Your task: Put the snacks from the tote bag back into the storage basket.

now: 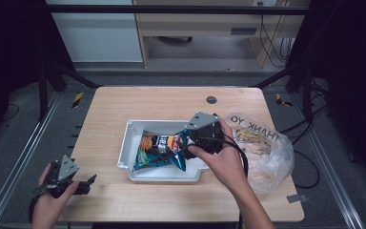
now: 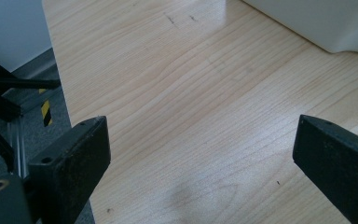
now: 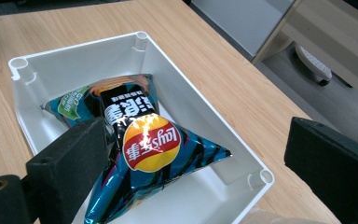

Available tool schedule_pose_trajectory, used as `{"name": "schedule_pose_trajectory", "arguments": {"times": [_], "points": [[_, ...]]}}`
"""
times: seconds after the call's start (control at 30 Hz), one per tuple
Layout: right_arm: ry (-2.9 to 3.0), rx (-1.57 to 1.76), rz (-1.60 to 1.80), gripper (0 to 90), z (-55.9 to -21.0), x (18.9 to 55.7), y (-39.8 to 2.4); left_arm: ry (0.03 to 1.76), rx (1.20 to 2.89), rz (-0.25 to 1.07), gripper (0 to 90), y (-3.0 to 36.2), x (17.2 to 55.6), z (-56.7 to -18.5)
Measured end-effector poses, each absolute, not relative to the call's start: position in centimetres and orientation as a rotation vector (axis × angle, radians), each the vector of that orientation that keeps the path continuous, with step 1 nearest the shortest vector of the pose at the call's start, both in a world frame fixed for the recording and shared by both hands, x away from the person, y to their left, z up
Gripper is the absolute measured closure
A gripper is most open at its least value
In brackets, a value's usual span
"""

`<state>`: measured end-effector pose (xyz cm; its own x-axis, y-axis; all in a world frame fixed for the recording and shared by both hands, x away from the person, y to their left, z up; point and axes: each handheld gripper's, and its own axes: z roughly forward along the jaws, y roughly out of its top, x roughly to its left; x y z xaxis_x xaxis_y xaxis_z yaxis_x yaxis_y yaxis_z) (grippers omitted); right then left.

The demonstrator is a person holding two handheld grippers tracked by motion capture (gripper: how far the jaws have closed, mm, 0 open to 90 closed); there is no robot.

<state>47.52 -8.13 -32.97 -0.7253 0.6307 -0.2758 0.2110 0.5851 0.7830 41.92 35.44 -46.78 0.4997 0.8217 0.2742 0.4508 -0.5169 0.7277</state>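
- The right gripper hangs over the right part of the white tray, held by the person's right hand. In the right gripper view its two black jaws stand wide apart and grip nothing. The chip bag lies between and below them, its near end just by the left jaw.
- The left gripper is at the near left corner of the table, in the person's left hand. In the left gripper view its jaws are spread wide over bare wood, with nothing between them.
- The chip bag lies inside the tray, running from the tray's left near part up toward its right side. It is blue and black, with a red and yellow round logo and an orange and green patch toward the left end. In the right gripper view the end of the bag nearest the gripper is raised and puffed, and the far end rests on the tray floor.
- The white tray sits about mid-table, rectangular, with round posts at its corners. A corner of it shows at the top right of the left gripper view.
- Just right of the tray, a clear plastic bag with dark printed letters lies on the table's right edge, partly behind the right hand.
- A small dark round hole marks the far part of the table top.
- A black cable trails from the right gripper along the forearm.
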Motion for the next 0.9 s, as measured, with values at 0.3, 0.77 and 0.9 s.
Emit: {"name": "schedule_pose_trajectory", "arguments": {"times": [0.3, 0.77, 0.9], "points": [[2.238, 0.692, 1.052, 5.8, -32.3, 47.0, -9.5, 1.042, 2.154, 0.832, 3.6, 35.5, 41.9, -46.7], [2.184, 0.733, 1.071, 5.5, -31.7, 46.1, -11.7, 1.044, 2.151, 0.833, 3.6, 35.5, 41.9, -46.7], [2.174, 0.748, 1.071, 5.5, -31.7, 45.8, -12.3, 1.045, 2.15, 0.833, 3.5, 35.5, 41.9, -46.7]]}}
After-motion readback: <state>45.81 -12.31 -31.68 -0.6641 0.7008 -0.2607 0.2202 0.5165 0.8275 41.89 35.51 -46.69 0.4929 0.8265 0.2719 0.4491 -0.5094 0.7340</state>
